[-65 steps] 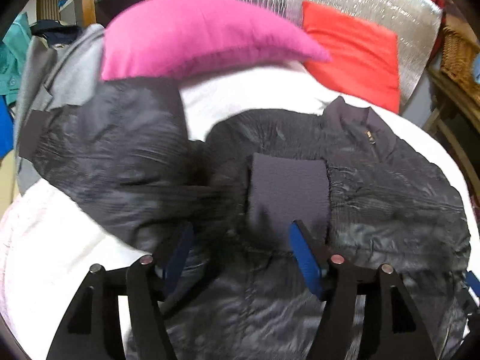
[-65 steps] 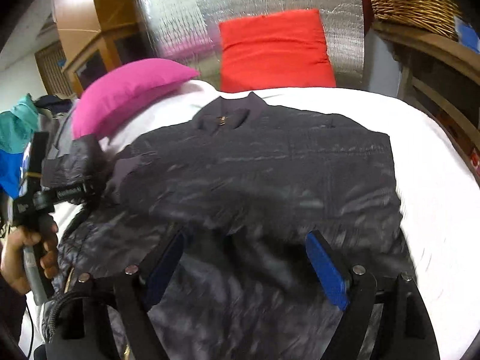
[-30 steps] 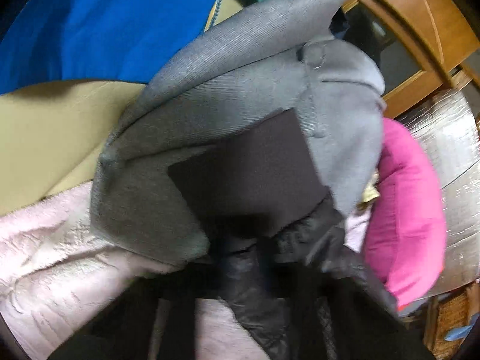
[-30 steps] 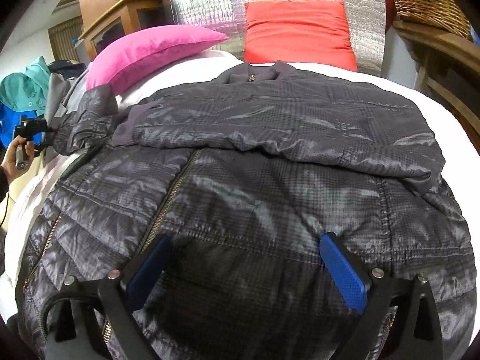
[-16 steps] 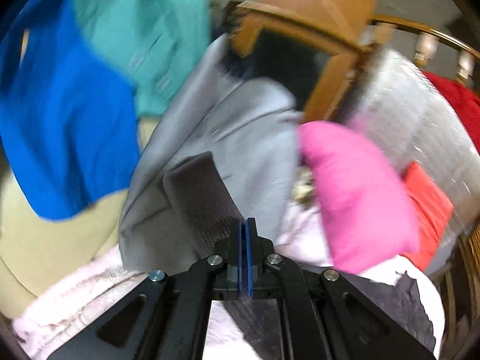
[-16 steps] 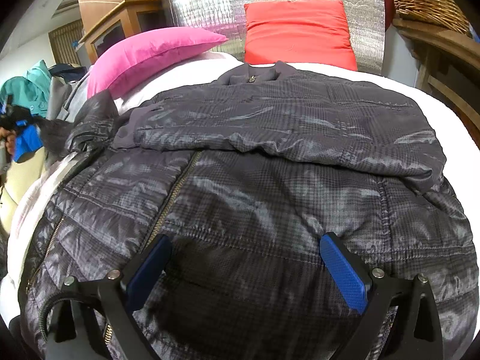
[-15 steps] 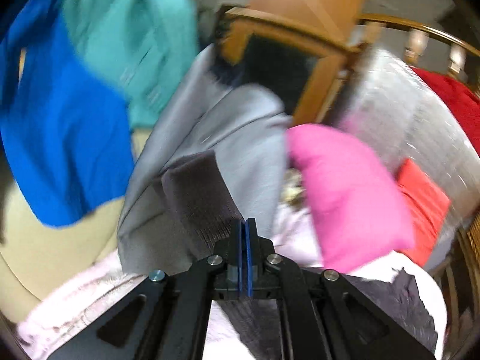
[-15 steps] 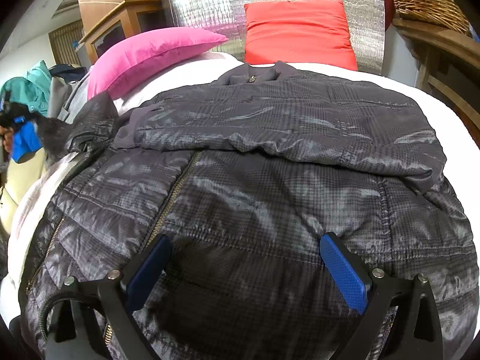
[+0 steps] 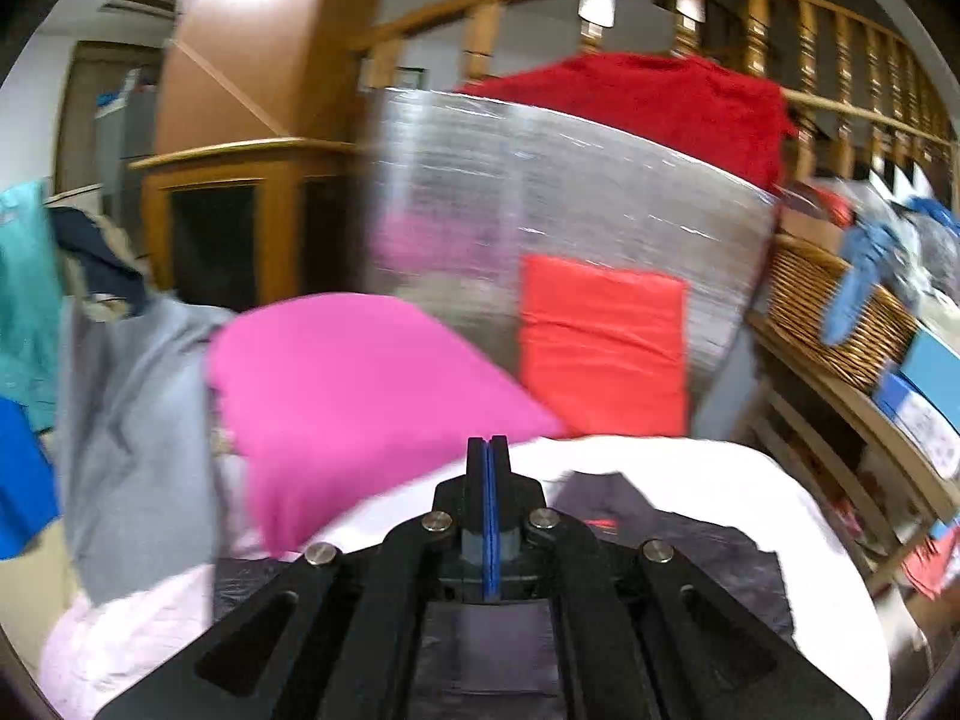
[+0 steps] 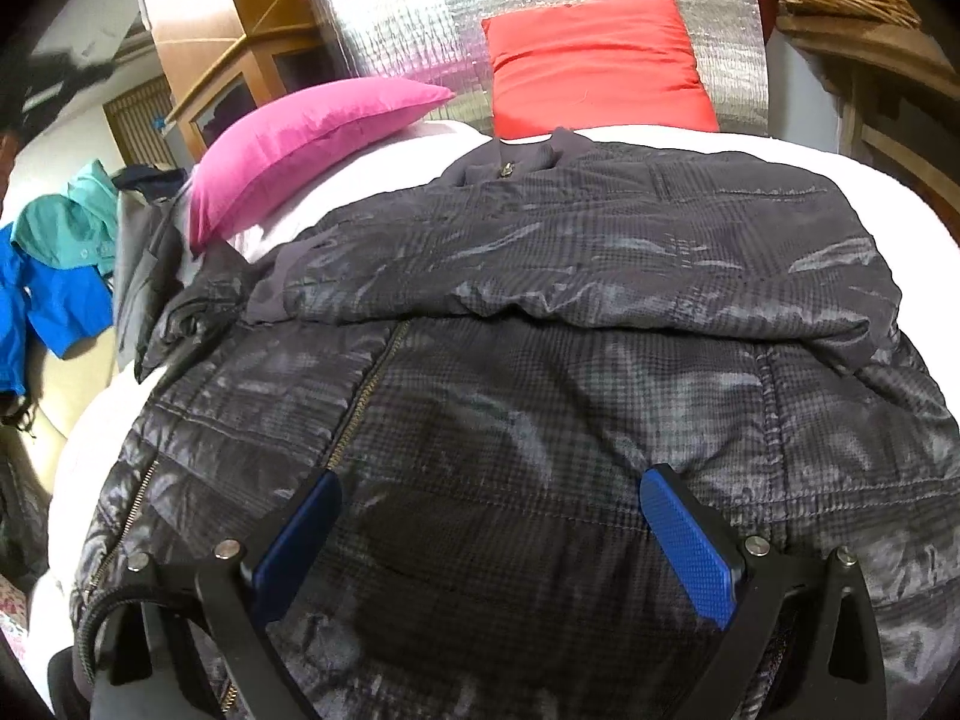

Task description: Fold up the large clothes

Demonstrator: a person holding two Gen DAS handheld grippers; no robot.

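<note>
The dark quilted jacket [image 10: 540, 372] lies spread on the bed [image 10: 690, 141], collar toward the red pillow [image 10: 594, 60], zipper running down the front. One sleeve [image 10: 576, 276] is already folded across the chest. The other sleeve [image 10: 186, 306] is at the jacket's left side, bunched near the pink pillow [image 10: 306, 132].

Our left claw [image 9: 487, 450] is closed, its blue pads pressed together. Under its body we see a dark ribbed piece, we think the cuff [image 9: 486, 648] of that second sleeve, so we judge that it grips the cuff, although the pinch itself is hidden. Our right claw [image 10: 486, 522] is open and hovers low over the hem part of the jacket; we cannot tell whether it touches the cloth.

We judge the step in hand is to carry this sleeve across the chest, on top of the first one. To do it well, we should keep the cuff firmly pinched, lift enough that the sleeve does not drag the body out of shape, and lay it flat and straight. The right claw can press the lower jacket so it does not slide.

Beside the bed hang gray [image 9: 138, 420], teal and blue [image 10: 54, 294] clothes. A silver panel [image 10: 420, 12] stands behind the pillows.
</note>
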